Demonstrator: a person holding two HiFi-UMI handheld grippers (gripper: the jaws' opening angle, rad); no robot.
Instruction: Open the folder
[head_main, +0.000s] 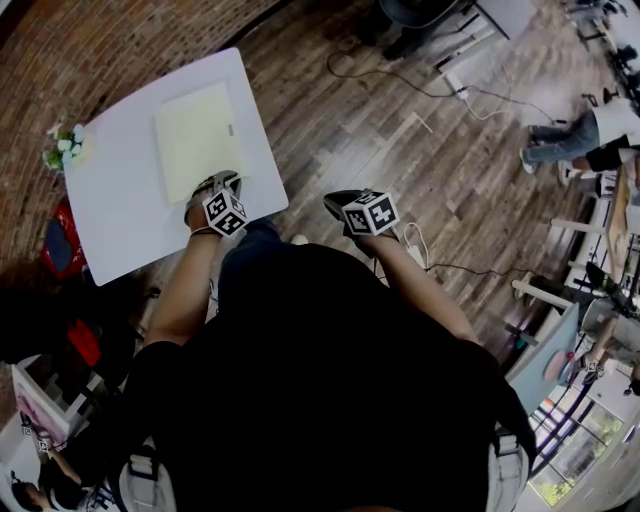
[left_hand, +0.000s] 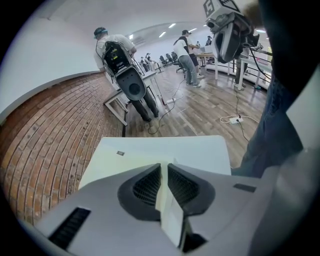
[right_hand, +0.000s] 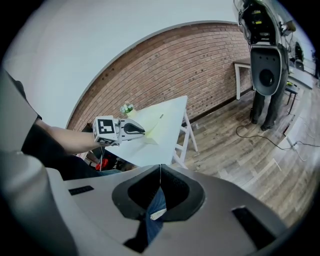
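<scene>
A pale yellow folder (head_main: 195, 140) lies flat on the white table (head_main: 120, 210), with a small tab on its right edge. My left gripper (head_main: 213, 192) sits at the folder's near edge. In the left gripper view its jaws are shut on the folder's near edge, with a pale sheet (left_hand: 167, 200) pinched between the dark pads (left_hand: 147, 187); the left gripper (left_hand: 164, 167) points along the folder (left_hand: 130, 155). My right gripper (head_main: 345, 207) hangs off the table over the wooden floor, shut (right_hand: 160, 167) with nothing in it. From there I see the left gripper (right_hand: 140, 131) on the folder (right_hand: 152, 122).
A small pot of white flowers (head_main: 63, 145) stands at the table's far left corner. A red bag (head_main: 58, 240) lies on the floor beside the table. Cables and a power strip (head_main: 415, 250) lie on the floor at right. People and a speaker (left_hand: 131, 85) stand further off.
</scene>
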